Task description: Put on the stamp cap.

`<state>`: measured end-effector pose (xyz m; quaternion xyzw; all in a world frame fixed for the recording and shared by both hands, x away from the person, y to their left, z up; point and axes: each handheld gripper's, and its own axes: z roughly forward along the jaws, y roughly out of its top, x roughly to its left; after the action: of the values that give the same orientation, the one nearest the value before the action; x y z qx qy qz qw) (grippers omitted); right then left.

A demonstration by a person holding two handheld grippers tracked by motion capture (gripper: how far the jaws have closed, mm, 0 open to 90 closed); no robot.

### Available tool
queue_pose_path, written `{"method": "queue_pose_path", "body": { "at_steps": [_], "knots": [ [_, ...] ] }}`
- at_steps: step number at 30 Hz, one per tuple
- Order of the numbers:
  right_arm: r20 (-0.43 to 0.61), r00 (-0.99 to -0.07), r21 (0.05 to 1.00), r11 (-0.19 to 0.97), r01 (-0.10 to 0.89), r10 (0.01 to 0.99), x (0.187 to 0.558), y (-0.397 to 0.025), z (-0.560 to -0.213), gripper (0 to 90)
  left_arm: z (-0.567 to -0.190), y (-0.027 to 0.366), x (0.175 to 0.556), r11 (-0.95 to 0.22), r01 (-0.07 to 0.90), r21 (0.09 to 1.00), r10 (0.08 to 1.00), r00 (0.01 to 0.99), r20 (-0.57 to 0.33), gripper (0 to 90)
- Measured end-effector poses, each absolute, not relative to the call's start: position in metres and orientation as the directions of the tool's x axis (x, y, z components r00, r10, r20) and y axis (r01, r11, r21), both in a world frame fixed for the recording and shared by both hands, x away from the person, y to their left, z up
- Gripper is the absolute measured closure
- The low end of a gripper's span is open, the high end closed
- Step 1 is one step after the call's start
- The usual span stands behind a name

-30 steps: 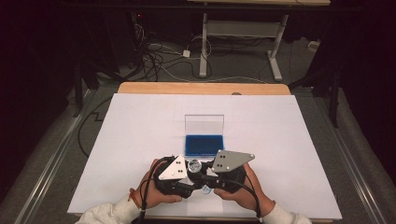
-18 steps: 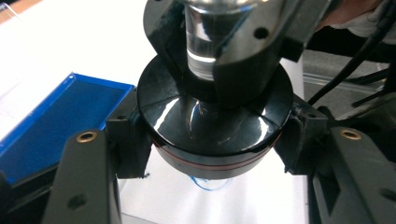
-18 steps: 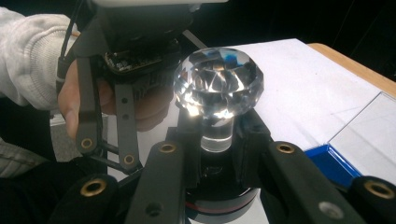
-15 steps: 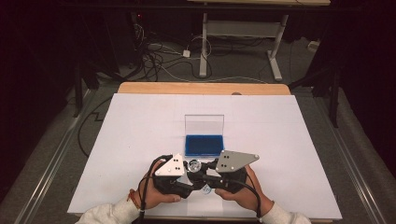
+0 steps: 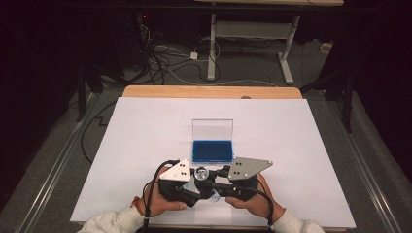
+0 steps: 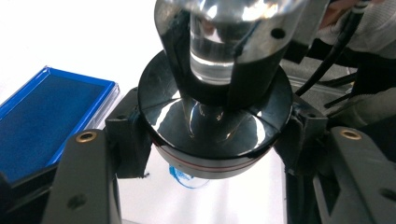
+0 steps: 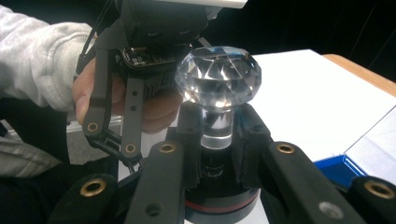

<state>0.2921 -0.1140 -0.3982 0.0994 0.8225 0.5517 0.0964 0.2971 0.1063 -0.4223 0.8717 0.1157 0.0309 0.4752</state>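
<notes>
Little has shifted since the earlier frames: both grippers stay together at the near edge of the white surface (image 5: 145, 145). Left gripper (image 6: 208, 154) is clamped on the black round base of a stamp with a faceted clear crystal knob (image 7: 218, 77); right gripper (image 7: 217, 140) is clamped on its stem. A blue ink mark (image 6: 187, 177) lies below the stamp. Judged step: lifting after an impression; next, re-inking at the open blue ink pad (image 5: 212, 151) just beyond calls for a level press.

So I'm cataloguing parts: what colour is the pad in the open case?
Deep blue pad; the high view shows it best.
</notes>
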Motion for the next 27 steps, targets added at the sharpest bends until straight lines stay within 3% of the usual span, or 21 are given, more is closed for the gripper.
{"method": "queue_pose_path", "body": {
  "at_steps": [7,18,23,25,27],
  "knots": [
    [-0.054,-0.962,0.936,0.350,0.044,0.267,0.2924,-0.1152,-0.4029,75.0,-0.4238,0.1067,0.2967,-0.499,0.221,0.838,0.257,0.961,-0.101,36.4],
    [-0.052,-0.967,0.947,0.319,0.031,0.250,0.2914,-0.1178,-0.4061,75.1,-0.4216,0.1084,0.3003,-0.480,0.273,0.834,0.222,0.957,-0.186,36.3],
    [-0.061,-0.967,0.945,0.327,0.023,0.246,0.2912,-0.1171,-0.4078,75.0,-0.4216,0.1091,0.3007,-0.488,0.266,0.831,0.225,0.959,-0.175,36.2],
    [-0.063,-0.967,0.945,0.326,0.022,0.248,0.2916,-0.1172,-0.4072,75.0,-0.4198,0.1076,0.2979,-0.524,0.215,0.824,0.246,0.965,-0.095,36.2],
    [-0.066,-0.966,0.943,0.332,0.022,0.249,0.2924,-0.1179,-0.4074,75.0,-0.4197,0.1083,0.2976,-0.536,0.195,0.821,0.240,0.968,-0.073,36.2]
  ]
}}
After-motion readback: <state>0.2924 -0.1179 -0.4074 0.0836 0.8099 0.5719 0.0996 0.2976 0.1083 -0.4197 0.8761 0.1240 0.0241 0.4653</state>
